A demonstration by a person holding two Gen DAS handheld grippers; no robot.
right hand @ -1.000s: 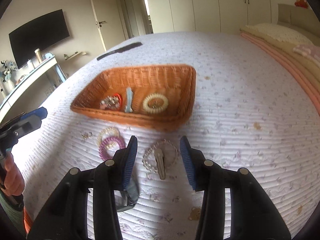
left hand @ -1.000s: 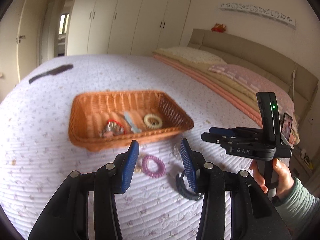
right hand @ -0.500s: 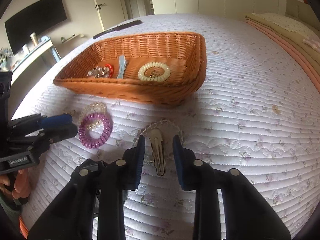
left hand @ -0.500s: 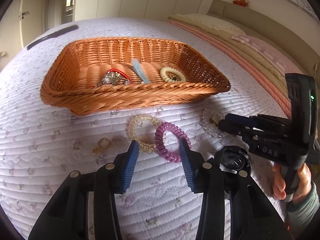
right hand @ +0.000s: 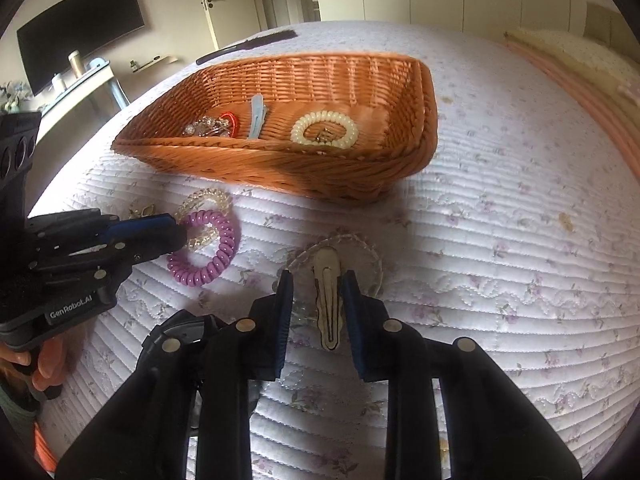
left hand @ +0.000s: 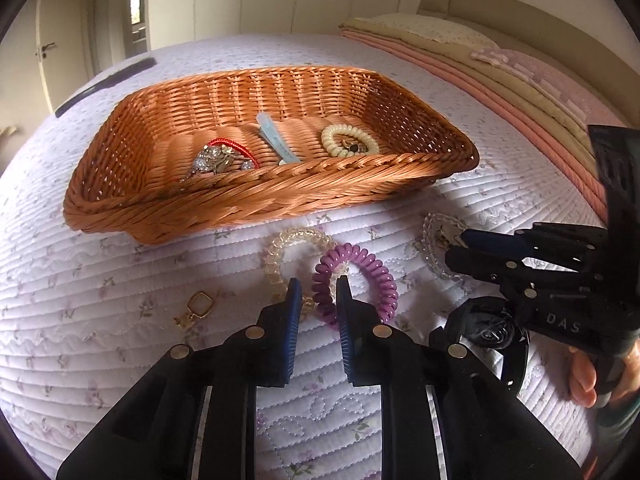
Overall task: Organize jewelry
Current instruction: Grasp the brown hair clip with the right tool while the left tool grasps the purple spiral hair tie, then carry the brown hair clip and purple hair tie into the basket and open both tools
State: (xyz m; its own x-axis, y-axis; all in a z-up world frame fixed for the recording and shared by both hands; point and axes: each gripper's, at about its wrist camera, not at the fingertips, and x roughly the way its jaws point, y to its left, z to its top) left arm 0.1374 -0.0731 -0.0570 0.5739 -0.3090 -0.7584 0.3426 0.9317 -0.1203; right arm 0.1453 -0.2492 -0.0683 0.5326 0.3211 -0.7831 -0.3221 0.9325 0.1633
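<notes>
A wicker basket (left hand: 256,200) (right hand: 360,176) lies on the quilted bed. It holds a cream coil tie (left hand: 350,141), a blue clip (left hand: 276,140) and a beaded red piece (left hand: 220,158). In front of it lie a purple coil hair tie (left hand: 372,276) (right hand: 208,248), a clear coil tie (left hand: 288,246) and a gold charm (left hand: 198,306). My left gripper (left hand: 317,292) is low over the purple tie's near rim, jaws narrowly apart around it. My right gripper (right hand: 316,284) straddles a cream hair clip (right hand: 328,300) lying on a clear bead bracelet (right hand: 360,244), jaws narrowly open.
A black hair claw (left hand: 488,332) lies on the quilt near the right gripper. A black comb (right hand: 248,42) lies beyond the basket. Folded pink and beige blankets (left hand: 500,80) line the right side of the bed. A shelf and TV stand off the bed's left.
Both grippers dropped toward the quilt and moved forward. The left jaws narrowed around the purple tie's rim. The right jaws narrowed around the cream hair clip.
</notes>
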